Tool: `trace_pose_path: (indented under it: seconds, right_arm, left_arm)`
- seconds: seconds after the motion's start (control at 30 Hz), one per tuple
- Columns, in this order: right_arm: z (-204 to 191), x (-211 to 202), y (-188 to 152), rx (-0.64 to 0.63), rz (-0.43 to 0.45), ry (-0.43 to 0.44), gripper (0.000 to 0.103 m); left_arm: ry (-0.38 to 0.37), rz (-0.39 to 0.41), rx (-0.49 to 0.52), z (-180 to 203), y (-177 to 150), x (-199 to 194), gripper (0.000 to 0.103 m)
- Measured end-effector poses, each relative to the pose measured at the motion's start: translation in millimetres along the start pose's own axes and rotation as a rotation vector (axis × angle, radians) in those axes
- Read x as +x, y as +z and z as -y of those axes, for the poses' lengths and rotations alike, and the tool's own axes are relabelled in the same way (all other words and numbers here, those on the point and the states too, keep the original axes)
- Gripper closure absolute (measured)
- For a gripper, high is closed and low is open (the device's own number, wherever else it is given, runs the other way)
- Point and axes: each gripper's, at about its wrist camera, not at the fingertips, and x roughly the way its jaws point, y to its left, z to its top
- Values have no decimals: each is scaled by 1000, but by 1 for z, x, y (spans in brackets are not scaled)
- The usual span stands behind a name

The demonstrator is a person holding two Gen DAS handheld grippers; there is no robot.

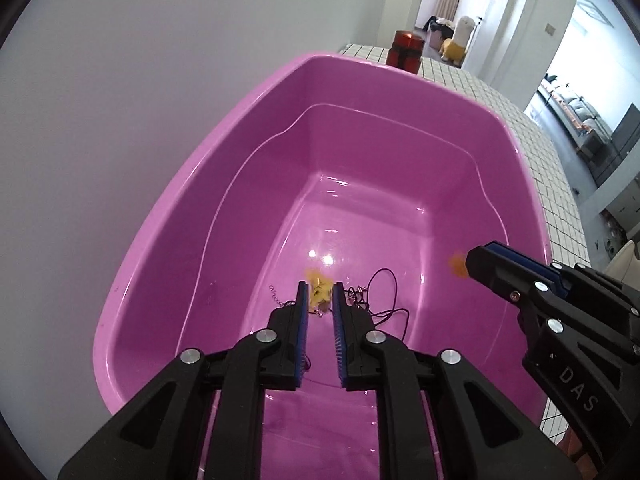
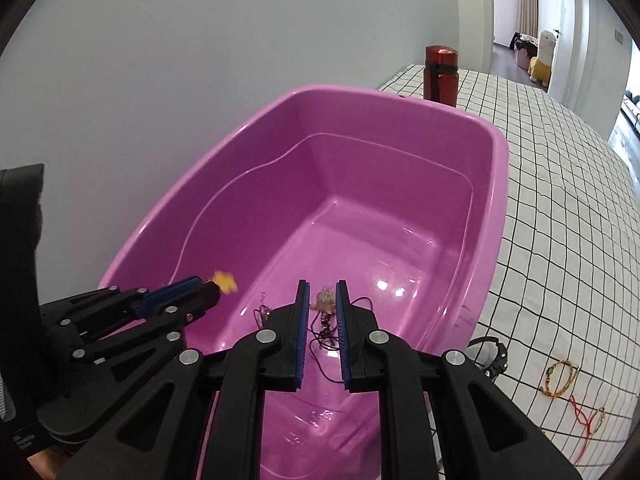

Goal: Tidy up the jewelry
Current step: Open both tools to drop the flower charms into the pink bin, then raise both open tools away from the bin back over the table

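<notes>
A pink plastic tub (image 1: 168, 208) (image 2: 496, 216) fills both views, and both grippers reach down into it. My left gripper (image 1: 320, 285) has a small yellow ornament (image 1: 320, 292) wedged between its blue pads, which stand a narrow gap apart. The right wrist view shows that ornament (image 2: 225, 280) blurred at the left gripper's tip. My right gripper (image 2: 322, 285) is shut on a pale orange pendant (image 2: 325, 299), which appears as an orange blur (image 1: 456, 265) in the left wrist view. On the tub floor lie a thin chain (image 1: 278, 298) and tangled black cord (image 1: 384, 294) (image 2: 324, 338).
The tub stands on a checked tablecloth (image 2: 560, 200) against a white wall. Behind it is a red canister (image 2: 440, 74) (image 1: 404, 54). On the cloth to the right lie a black bracelet (image 2: 490, 356), a yellow-green bracelet (image 2: 560, 378) and a red cord (image 2: 584, 416).
</notes>
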Motion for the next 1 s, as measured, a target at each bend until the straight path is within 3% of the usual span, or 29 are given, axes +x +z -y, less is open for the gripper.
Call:
trace_pose_path:
  seconds: [0.03,0.1,0.17,0.23,0.67,1.0]
  right_arm:
    - [0,0,0,-6,-2,-7,87]
    - [2,-2,1,-7,6,-26,72]
    - [5,-5,3,0,14,-40,61]
    - [8,-9,5,10,22,-42,59]
    - [9,-20,2,21,17,-44,46]
    - [6,-38,-8,37,25,-62,40]
  left_arm:
    - [1,5,-3,-1,0,-1,63]
    - [30,28,-16,-4,0,-6,39]
    - [38,39,-19,-7,1,-10,37]
    - [44,29,-22,-9,2,-11,29]
    - [93,42,-40,-13,0,-26,15]
    - [82,58,-33,-13,-7,-39,13]
